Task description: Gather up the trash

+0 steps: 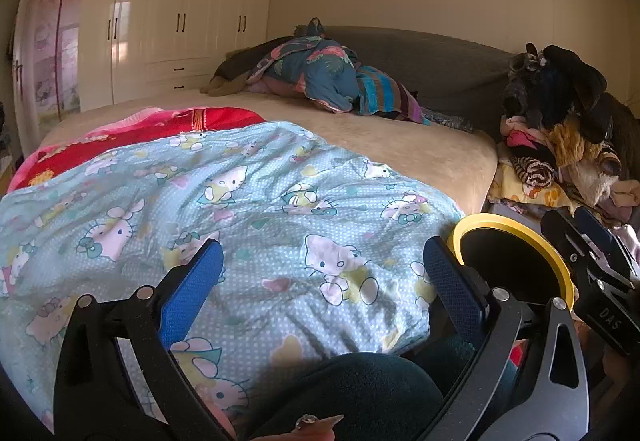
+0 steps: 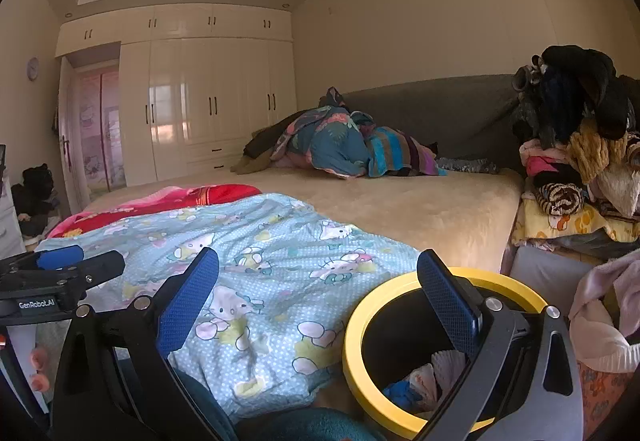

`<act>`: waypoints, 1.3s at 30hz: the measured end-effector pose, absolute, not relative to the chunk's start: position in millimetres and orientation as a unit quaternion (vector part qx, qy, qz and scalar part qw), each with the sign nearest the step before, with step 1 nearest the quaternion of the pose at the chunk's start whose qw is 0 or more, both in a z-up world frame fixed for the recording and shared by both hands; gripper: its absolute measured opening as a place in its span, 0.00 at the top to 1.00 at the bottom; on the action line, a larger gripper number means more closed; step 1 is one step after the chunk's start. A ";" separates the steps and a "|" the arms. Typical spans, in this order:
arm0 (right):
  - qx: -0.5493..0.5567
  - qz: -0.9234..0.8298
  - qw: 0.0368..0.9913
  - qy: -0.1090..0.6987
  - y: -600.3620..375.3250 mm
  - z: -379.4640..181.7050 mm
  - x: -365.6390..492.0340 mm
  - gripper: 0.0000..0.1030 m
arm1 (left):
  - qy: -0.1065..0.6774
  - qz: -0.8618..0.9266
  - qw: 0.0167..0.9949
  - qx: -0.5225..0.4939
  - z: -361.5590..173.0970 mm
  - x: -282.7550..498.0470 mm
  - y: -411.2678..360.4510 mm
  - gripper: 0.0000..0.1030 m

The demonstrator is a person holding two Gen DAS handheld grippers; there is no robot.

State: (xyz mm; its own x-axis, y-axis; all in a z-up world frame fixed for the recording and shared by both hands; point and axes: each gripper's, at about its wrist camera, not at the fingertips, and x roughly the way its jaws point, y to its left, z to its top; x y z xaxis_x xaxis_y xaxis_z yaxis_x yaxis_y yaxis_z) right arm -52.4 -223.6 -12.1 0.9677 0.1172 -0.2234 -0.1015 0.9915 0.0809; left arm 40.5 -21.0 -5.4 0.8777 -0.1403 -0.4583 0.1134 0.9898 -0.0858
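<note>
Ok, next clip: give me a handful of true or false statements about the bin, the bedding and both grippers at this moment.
1. Both the left gripper and the right gripper are open and empty. True.
2. The yellow-rimmed bin is completely empty. False: crumpled trash lies inside it.
3. The light blue cartoon-print quilt lies on the bed. True.
4. The wardrobe doors stand open. False: the white doors are closed.
5. The clothes pile is to the left of the bed. False: it is heaped to the right of it.
</note>
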 end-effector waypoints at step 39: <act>0.042 0.050 0.991 0.121 -226.3 -13.8 -50.8 0.06 | 0.239 -0.065 0.968 -0.032 -5.8 40.2 -19.6 0.10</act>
State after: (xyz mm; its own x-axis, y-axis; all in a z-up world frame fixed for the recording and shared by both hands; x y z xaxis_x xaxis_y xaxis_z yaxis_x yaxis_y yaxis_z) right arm -50.8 -226.3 -13.8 0.9659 0.1100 -0.2346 -0.0899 0.9914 0.0947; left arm 40.2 -19.6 -5.8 0.8769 -0.1408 -0.4595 0.1104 0.9896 -0.0924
